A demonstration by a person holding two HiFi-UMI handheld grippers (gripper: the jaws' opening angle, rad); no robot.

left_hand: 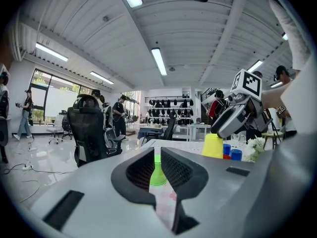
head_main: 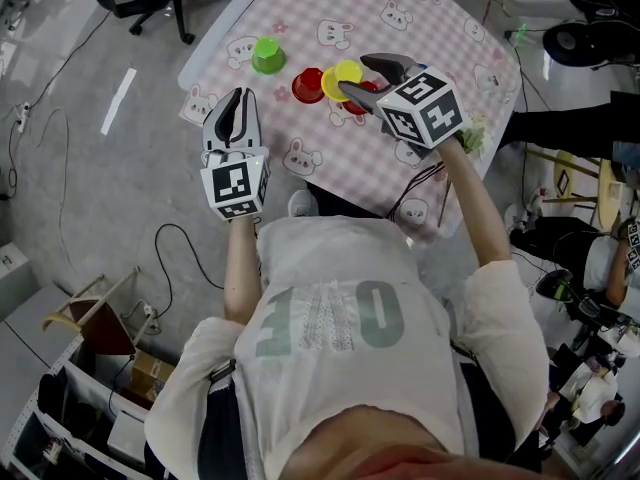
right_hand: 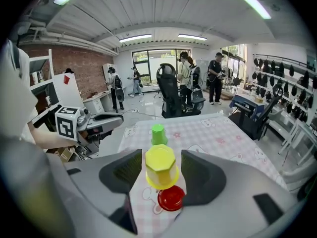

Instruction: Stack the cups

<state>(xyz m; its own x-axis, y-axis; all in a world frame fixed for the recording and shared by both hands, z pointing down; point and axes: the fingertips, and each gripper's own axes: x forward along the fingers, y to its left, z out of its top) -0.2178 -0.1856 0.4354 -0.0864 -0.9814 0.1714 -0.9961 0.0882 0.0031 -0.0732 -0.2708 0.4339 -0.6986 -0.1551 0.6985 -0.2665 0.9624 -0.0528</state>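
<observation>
Nearest you, at lower left, your left tool (head_main: 238, 96) hovers at the table (head_main: 440, 28) edge, jaws a slit apart and empty. Your right tool (right_hand: 161, 161) stands wide open. A red cup (right_hand: 171, 198) sits just below it, and the upturned yellow cup (right_hand: 159, 170) stands between its jaws, pads clear. The green cup (right_hand: 158, 134) is beyond, upper centre.

Room: open office, pale ribbed ceiling (right_hand: 153, 9) with long strip lights (left_hand: 159, 61) | brick wall (right_hand: 84, 66) on one side, tall windows (right_hand: 148, 58) at the far end | glossy grey floor (head_main: 90, 188) | black office chair (left_hand: 89, 128) | table (head_main: 440, 28) under pink checked cloth | far wall rack (left_hand: 171, 110) of dark gear, too small to name
</observation>
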